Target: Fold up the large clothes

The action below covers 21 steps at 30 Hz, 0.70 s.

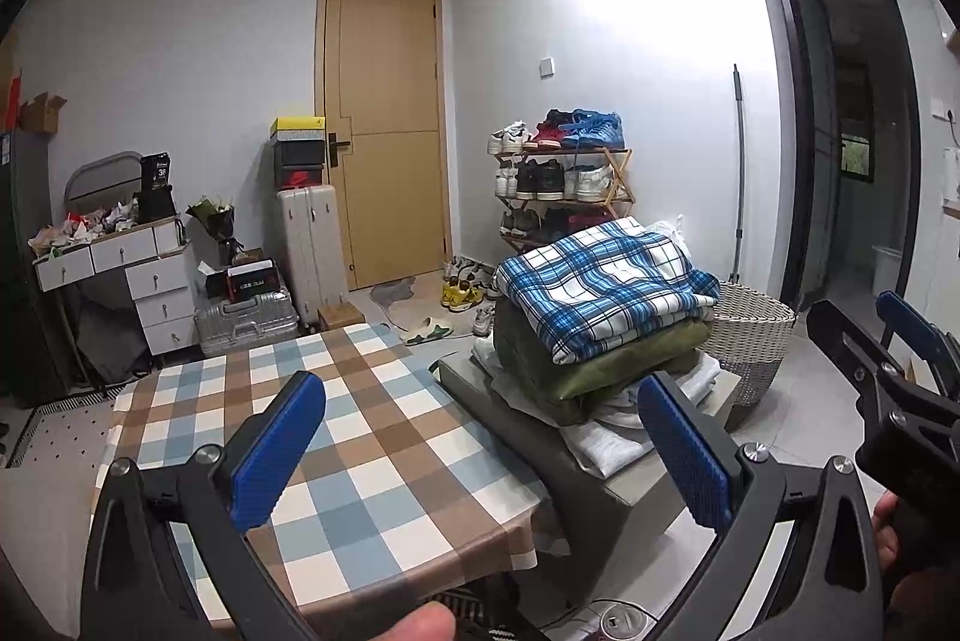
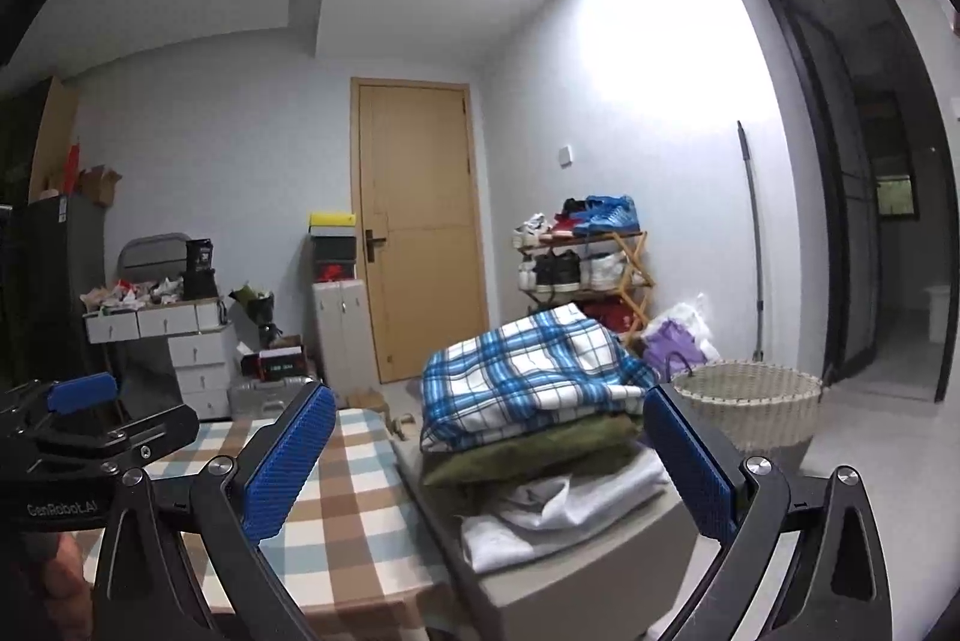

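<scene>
A stack of folded clothes sits on a grey stool (image 1: 480, 389) to the right of the checked table (image 1: 384, 437). On top lies a blue-and-white plaid garment (image 1: 606, 281) (image 2: 528, 377), under it an olive green one (image 1: 606, 371) (image 2: 528, 452), then grey and white ones (image 2: 564, 515). My left gripper (image 1: 480, 437) is open and empty, held above the table's near right part. My right gripper (image 2: 486, 455) is open and empty, in front of the stack. The right gripper also shows at the left wrist view's right edge (image 1: 888, 359).
A woven basket (image 1: 750, 335) (image 2: 750, 401) stands on the floor right of the stool. A shoe rack (image 1: 564, 179), a wooden door (image 1: 384, 131), suitcases (image 1: 303, 251) and white drawers (image 1: 156, 293) line the far wall. A dark doorway (image 1: 840, 125) opens at right.
</scene>
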Available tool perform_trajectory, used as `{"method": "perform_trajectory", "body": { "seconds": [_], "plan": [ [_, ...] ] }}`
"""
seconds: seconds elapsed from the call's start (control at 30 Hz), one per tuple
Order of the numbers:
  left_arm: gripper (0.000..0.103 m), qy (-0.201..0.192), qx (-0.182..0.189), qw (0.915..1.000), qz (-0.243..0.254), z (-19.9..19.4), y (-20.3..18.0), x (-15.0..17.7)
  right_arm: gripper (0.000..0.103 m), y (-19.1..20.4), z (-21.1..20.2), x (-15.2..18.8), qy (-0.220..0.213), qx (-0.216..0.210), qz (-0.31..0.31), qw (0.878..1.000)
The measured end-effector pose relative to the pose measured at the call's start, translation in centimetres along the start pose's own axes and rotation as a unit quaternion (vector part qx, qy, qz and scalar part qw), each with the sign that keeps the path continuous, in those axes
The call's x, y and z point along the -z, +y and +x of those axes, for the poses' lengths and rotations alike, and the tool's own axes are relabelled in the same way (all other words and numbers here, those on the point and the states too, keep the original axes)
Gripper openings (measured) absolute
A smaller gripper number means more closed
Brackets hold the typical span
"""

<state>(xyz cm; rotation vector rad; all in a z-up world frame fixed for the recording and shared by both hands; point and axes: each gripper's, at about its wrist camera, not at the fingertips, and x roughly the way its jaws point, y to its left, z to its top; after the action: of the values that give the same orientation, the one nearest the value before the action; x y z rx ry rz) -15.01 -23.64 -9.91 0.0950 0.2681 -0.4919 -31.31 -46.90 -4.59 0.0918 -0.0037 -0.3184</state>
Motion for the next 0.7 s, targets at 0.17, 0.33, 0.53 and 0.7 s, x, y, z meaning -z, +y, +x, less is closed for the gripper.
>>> {"method": "perform_trajectory", "body": {
  "seconds": [0.17, 0.33, 0.53, 0.7],
  "plan": [
    [0.102, -0.001, 0.006, 1.0, -0.002, -0.03, -0.06, -0.09, 0.103, 0.22, -0.29, -0.14, -0.005, -0.004, -0.005, 1.0],
    [0.102, 0.0, 0.005, 1.0, 0.0, 0.0, -0.21, -0.1, 0.103, 0.09, -0.31, -0.3, -0.008, -0.004, -0.004, 1.0],
    [0.102, 0.002, 0.008, 1.0, 0.003, 0.04, -0.39, -0.1, 0.103, -0.07, -0.19, -0.37, -0.009, 0.0, -0.003, 1.0],
    [0.102, -0.002, 0.006, 1.0, 0.005, -0.07, -0.54, -0.15, 0.103, -0.04, -0.23, -0.31, -0.008, -0.002, -0.004, 1.0]
  ]
}}
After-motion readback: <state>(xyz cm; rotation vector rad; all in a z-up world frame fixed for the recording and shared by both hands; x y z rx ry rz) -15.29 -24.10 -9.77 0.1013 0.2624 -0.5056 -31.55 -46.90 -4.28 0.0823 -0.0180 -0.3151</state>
